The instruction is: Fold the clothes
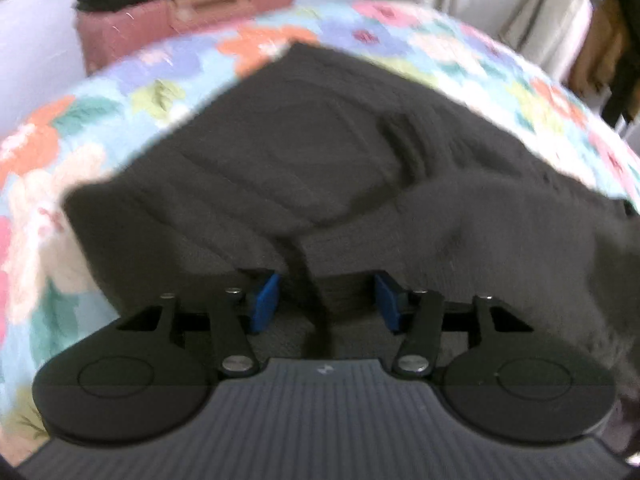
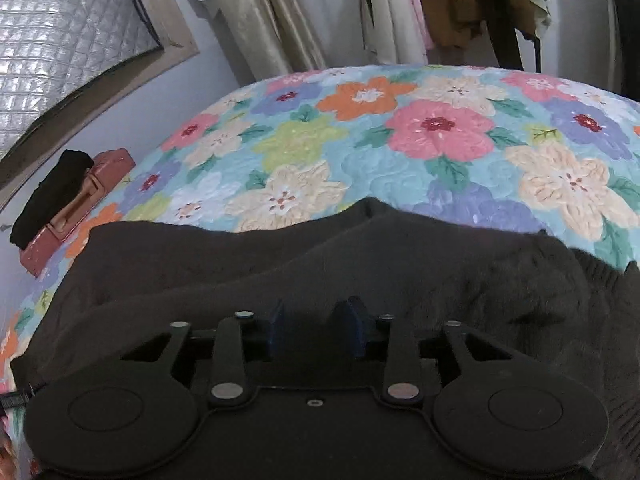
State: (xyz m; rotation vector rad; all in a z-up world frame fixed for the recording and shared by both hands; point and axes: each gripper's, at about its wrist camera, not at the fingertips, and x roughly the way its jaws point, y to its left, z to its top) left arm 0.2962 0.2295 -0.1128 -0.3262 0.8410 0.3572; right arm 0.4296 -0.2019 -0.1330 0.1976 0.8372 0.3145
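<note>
Two tools: both low over one dark garment (image 1: pixel 304 168) spread on the bed's floral quilt (image 2: pixel 436 128)
Left tool (image 1: pixel 326 300): blue pads (image 1: pixel 266 300) set apart, a raised fold of the dark cloth between them; blur keeps me from telling whether they pinch it
Right tool (image 2: pixel 316 326): pads (image 2: pixel 356 330) parted over the cloth, dark fabric between them; grip cannot be told
Garment: lies across the near part of the bed, one layer lapped over another, its far edge against the flowers
Around it: reddish case (image 2: pixel 76 208) with a black cloth (image 2: pixel 48 200) on top, at the quilt's far left edge beside the wall
Left view only: blurred; wrinkles and a flat panel in the garment's upper layer, case at top left (image 1: pixel 188 12)
Right view only: sharp; silver quilted panel (image 2: pixel 68 40) in a frame, pale curtain (image 2: pixel 256 16), hanging clothes (image 2: pixel 452 4) beyond the bed
</note>
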